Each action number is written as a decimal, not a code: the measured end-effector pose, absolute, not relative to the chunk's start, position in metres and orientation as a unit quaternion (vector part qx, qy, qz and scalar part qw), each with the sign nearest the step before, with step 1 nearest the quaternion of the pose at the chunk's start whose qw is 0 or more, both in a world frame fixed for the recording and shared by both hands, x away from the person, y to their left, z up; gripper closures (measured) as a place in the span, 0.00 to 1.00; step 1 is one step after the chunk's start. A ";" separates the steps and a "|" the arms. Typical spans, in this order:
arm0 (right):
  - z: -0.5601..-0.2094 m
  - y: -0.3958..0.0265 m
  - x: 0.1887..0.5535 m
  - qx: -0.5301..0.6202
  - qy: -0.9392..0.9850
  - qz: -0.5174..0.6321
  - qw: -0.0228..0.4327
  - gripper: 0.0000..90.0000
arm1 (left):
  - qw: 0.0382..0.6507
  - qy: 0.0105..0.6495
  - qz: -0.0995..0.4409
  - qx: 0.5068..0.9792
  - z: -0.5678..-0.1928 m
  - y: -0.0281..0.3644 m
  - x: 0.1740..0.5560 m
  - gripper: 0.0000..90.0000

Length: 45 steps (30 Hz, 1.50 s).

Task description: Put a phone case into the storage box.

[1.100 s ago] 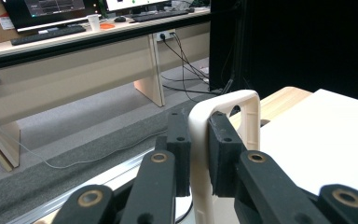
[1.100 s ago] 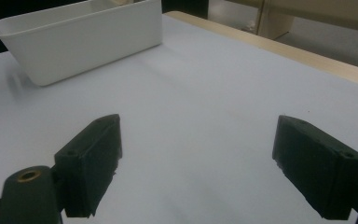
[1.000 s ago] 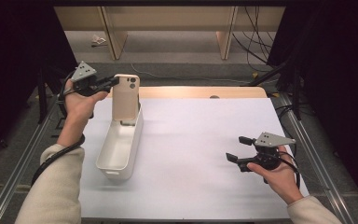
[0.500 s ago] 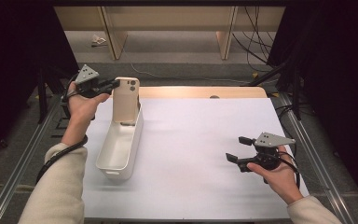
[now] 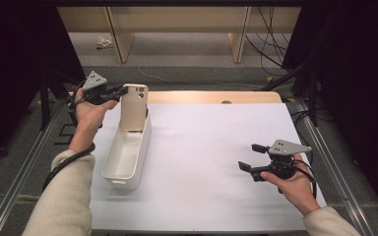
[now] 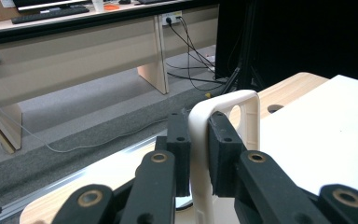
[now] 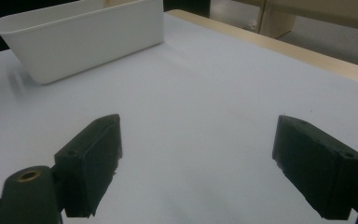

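Left gripper [image 5: 123, 91] clamps the thin edge of a beige, round-cornered phone case [image 5: 134, 107], upright in the far end of a smooth white oblong bin [image 5: 120, 169]; right gripper [image 5: 250, 158] gapes wide, empty.

From above we look forward and down over the table [image 5: 216, 162]. Each gripper view sits low and close behind its jaws; the right shares the tub [image 7: 84, 37] [image 5: 127, 157].
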State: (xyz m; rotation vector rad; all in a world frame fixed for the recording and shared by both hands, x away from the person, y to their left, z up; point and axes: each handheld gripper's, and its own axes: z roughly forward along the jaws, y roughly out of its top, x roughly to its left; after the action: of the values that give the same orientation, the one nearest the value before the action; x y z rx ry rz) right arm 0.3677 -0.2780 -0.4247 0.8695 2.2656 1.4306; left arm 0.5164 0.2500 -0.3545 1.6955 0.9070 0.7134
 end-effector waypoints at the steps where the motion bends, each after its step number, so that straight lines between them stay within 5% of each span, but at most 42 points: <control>1: -0.425 -0.278 0.368 0.305 0.794 0.501 0.162 0.18 | 0.520 0.380 0.296 0.705 -0.356 0.250 0.517 0.89; 45: -0.425 -0.277 0.368 0.303 0.795 0.501 0.159 0.19 | 0.515 0.415 0.270 0.700 -0.399 0.258 0.525 0.89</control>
State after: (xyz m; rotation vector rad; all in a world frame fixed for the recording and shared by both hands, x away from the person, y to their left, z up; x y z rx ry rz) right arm 0.3675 -0.2774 -0.4253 0.8671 2.2708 1.4322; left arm 0.5247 0.2580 -0.3986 1.6821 0.9971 0.6481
